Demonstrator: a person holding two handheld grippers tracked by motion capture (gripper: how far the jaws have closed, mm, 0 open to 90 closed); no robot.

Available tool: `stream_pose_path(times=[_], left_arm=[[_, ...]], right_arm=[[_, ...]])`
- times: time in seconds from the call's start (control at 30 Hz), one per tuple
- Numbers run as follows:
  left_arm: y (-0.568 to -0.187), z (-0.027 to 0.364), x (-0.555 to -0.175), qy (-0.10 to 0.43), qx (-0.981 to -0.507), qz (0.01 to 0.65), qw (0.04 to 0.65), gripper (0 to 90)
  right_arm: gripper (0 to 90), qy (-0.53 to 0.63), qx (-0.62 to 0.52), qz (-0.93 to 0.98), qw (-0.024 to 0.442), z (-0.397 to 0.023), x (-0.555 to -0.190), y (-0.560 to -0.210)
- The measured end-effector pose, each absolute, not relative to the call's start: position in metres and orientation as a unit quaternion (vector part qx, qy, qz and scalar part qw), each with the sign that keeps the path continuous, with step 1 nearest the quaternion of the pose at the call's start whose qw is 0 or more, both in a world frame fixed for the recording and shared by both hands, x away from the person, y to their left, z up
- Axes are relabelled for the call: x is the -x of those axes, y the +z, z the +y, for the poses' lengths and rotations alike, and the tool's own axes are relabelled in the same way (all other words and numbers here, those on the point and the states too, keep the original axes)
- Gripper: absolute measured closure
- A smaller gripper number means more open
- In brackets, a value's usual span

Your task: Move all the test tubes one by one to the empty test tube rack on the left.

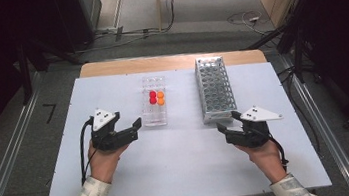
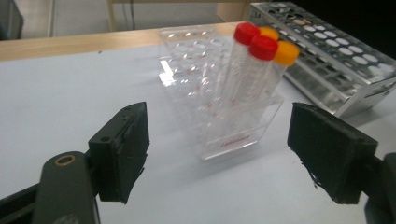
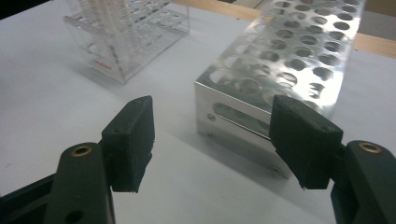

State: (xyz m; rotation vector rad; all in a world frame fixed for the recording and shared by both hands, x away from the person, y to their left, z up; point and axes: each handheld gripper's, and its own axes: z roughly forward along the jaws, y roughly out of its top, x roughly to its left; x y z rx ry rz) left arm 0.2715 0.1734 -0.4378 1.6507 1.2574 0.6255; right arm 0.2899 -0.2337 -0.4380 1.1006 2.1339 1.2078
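You are holding the left gripper [image 1: 135, 128] over the near-left part of the white table [image 1: 186, 172], your left hand [image 1: 102, 160] gripping it from behind, its cable trailing toward you; its jaws are standing wide apart with nothing between them, and in the left gripper view [image 2: 217, 154] they are framing the clear plastic rack [image 2: 219, 102] from the near side without touching it. That clear rack [image 1: 154, 100] is sitting just left of the table's centre, and it is carrying four capped tubes standing upright in a tight cluster: two red-capped tubes [image 2: 254, 44] on the left and two orange-capped tubes [image 2: 286, 52] on the right, though you are probably seeing the far orange cap only as a sliver behind the red ones. Just to the right, apart from the clear rack, the metal rack [image 1: 215, 89] is lying lengthwise, near to far, its many round holes looking empty from above. You are holding the right gripper [image 1: 228, 121] at the near-right, your right hand [image 1: 266, 156] behind it; its jaws are likewise released and spread wide, and in the right gripper view [image 3: 212, 135] they are pointing at the near end of the metal rack [image 3: 280, 60], not touching it.
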Motion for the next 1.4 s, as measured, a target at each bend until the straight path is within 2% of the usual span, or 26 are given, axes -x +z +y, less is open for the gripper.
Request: stream_pose_path(times=[0.37,0.73,1.4], left_arm=[[-0.446,0.207,-0.241,0.285,-0.641,0.542,0.462,15.7],[-0.456,0.233,-0.224,0.304,-0.623,0.567,0.445,15.6],[-0.463,0.247,-0.214,0.318,-0.622,0.576,0.425,15.7]], right_arm=[[28.6,0.432,-0.429,0.751,0.254,-0.279,-0.277,-0.439],[27.1,0.413,-0.481,0.725,0.27,-0.327,-0.268,-0.45],[26.7,0.402,-0.511,0.707,0.279,-0.355,-0.262,-0.458]])
